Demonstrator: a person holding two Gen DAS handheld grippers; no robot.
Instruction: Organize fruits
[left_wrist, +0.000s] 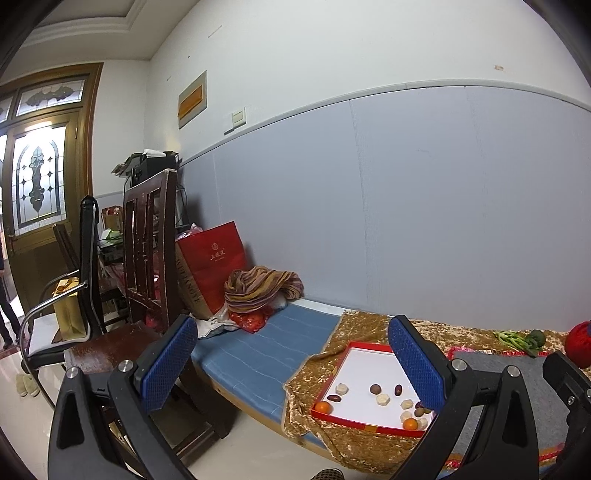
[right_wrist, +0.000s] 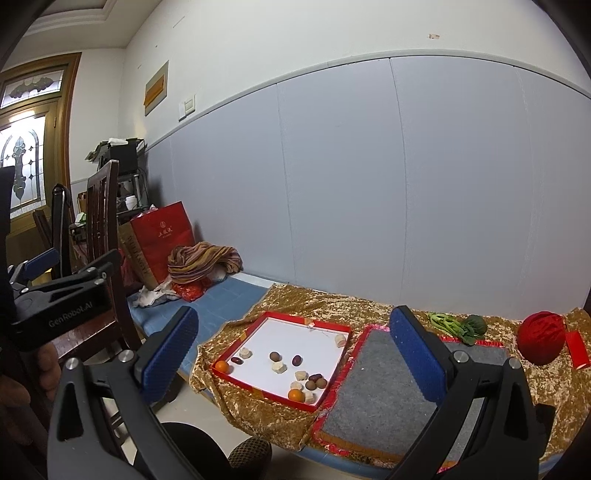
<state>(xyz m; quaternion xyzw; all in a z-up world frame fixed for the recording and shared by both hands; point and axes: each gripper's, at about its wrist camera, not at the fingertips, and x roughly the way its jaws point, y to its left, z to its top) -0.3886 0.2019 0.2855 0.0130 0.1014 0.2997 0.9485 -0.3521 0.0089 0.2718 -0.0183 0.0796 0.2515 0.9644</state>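
Red-rimmed and white inside, a shallow tray (right_wrist: 334, 373) on a gold cloth (right_wrist: 295, 295) over a low bench holds two oranges (right_wrist: 222, 366), brown fruits (right_wrist: 274, 356) and pale pieces (right_wrist: 279, 366), scattered toward its near side. A grey mat (right_wrist: 380, 391) lies just beside it, with leafy greens (right_wrist: 458, 325) and a red ball (right_wrist: 541, 338) beyond. Both the left gripper (left_wrist: 295, 369) and right gripper (right_wrist: 295, 365) hover short of the bench, fingers spread wide, holding nothing.
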